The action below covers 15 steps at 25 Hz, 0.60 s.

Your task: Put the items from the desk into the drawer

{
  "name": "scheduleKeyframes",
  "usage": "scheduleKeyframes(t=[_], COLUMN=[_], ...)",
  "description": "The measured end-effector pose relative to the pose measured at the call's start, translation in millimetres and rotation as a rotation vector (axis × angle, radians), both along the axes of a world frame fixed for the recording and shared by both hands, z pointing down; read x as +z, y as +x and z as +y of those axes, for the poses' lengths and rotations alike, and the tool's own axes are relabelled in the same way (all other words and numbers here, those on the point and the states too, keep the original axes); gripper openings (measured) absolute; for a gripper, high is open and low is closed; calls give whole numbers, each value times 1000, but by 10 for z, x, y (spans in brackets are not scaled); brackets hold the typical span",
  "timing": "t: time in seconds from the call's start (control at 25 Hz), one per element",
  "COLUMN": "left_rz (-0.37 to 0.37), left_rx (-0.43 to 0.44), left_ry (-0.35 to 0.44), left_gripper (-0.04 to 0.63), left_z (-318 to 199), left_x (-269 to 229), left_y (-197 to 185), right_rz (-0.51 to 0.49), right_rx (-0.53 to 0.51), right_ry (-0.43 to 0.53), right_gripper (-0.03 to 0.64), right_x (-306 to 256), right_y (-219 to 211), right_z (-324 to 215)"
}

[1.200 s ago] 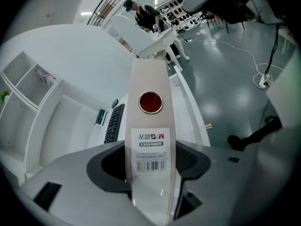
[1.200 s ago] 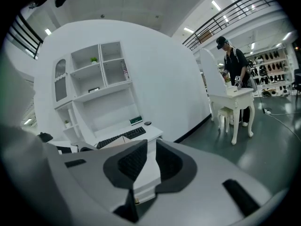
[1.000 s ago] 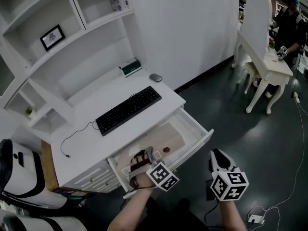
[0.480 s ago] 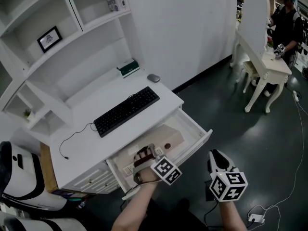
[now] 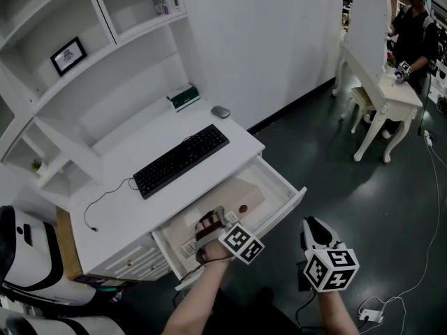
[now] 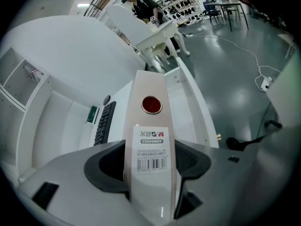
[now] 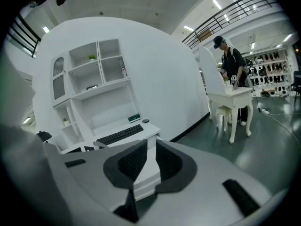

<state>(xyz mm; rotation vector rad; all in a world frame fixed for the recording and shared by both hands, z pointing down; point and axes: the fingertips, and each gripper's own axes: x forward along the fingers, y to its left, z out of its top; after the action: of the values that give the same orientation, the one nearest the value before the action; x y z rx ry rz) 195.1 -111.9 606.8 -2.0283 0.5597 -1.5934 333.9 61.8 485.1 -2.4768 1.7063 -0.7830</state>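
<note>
White shelf unit (image 5: 105, 54) fills the top left and stands on the back of the white worktop (image 5: 126, 211). A second white table (image 5: 398, 96) is far right, w/ a person in dark clothes (image 5: 412, 26) behind it. A white chair (image 5: 28, 257) sits at the lower left, beside the worktop's end.

Drawer (image 5: 288, 192) under the worktop front is pulled wide open over the dark floor. Black keyboard (image 5: 181, 160) lies diagonally mid-worktop, its cable trailing off toward the left edge.

Flat beige folder (image 6: 149, 126), w/ a red round clasp and a barcode label, lies lengthwise in the drawer. Its near end is at the drawer's front left. Can't tell if it rests flat on the drawer bottom.

L gripper (image 6: 150, 161) is at the drawer's front, jaws clamped on the folder's near end, one pad on each face. The label sits right at the pads.

R gripper (image 5: 316, 230) hangs over the floor, just right of the drawer's front corner and well apart from the folder. Its jaws are a bit apart w/ nothing between them; the drawer front and worktop show through the gap.

Smaller bits:
- green-and-white box (image 5: 184, 98) at the worktop's back, against the shelf unit
- grey mouse (image 5: 221, 112) just right of the box, near the back right corner
- black picture frame (image 5: 66, 55) on an upper shelf
- small plant (image 5: 36, 165) in a low left cubby
</note>
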Motion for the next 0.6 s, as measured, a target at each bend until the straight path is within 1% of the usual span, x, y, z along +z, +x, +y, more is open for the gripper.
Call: scheduleKeyframes(t=[0.12,0.28,0.44,0.6], left_rz=[10,30,60,90], left_rx=[0,0,-7,-8], left_ry=[-43,-82,-151,-201], left_gripper=[278,279,287,291], left_z=[66,103,150,184], left_x=[79,128,166,197], left_y=[17,46,66,87], right_rz=[0,0,-5,-10], right_rx=[0,1,4,7], right_ry=[-3,-10,-17,-20], right_gripper=[55,55,55,55], right_x=[-5,16,57,72], right_y=[17,36,43,56], right_z=[-5,4,25,23])
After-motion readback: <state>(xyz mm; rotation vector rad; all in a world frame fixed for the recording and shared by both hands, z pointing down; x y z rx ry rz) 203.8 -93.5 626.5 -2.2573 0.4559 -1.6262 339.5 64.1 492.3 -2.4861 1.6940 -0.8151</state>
